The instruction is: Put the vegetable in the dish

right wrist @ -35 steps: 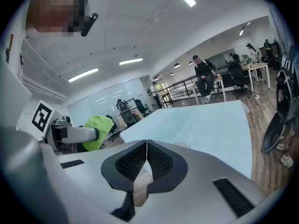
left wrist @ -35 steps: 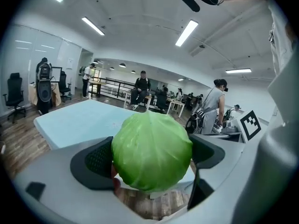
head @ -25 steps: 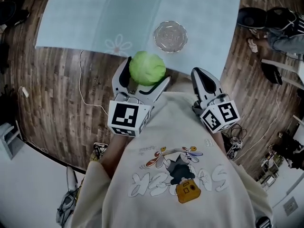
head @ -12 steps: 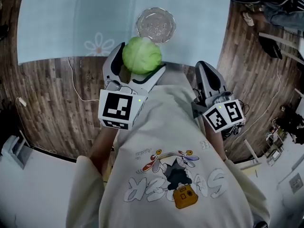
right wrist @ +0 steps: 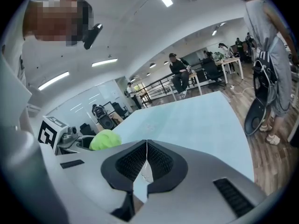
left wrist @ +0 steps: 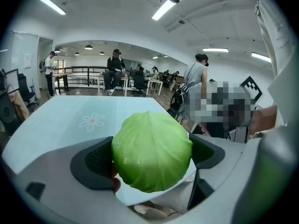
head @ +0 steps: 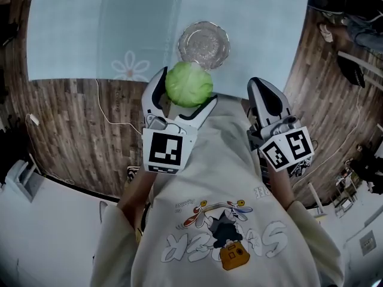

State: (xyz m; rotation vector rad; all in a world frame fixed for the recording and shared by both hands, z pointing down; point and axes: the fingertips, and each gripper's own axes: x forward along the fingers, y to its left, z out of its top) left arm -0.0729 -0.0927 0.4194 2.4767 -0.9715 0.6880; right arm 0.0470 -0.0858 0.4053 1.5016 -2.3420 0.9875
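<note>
A round pale-green cabbage (head: pixel 188 84) (left wrist: pixel 152 150) is clamped between the jaws of my left gripper (head: pixel 184 94) (left wrist: pixel 152 155), held in the air just over the near edge of the light-blue table (head: pixel 78 34). A clear glass dish (head: pixel 204 42) stands empty on the table, right beyond the cabbage. My right gripper (head: pixel 263 92) (right wrist: pixel 146 158) is shut with nothing in it, to the right of the cabbage and in front of the table edge. From the right gripper view the cabbage (right wrist: pixel 105 139) shows at the left.
The tablecloth (left wrist: pixel 88 120) has white flower prints. Wood floor (head: pixel 66 124) surrounds the table, with a white cable (head: pixel 105 109) on it. People (right wrist: pixel 267 55) stand and sit in the room behind the table.
The left gripper with the cabbage and the right gripper keep their places close to my body; the view shifted, so the dish and table edge sit slightly lower and to the right.
</note>
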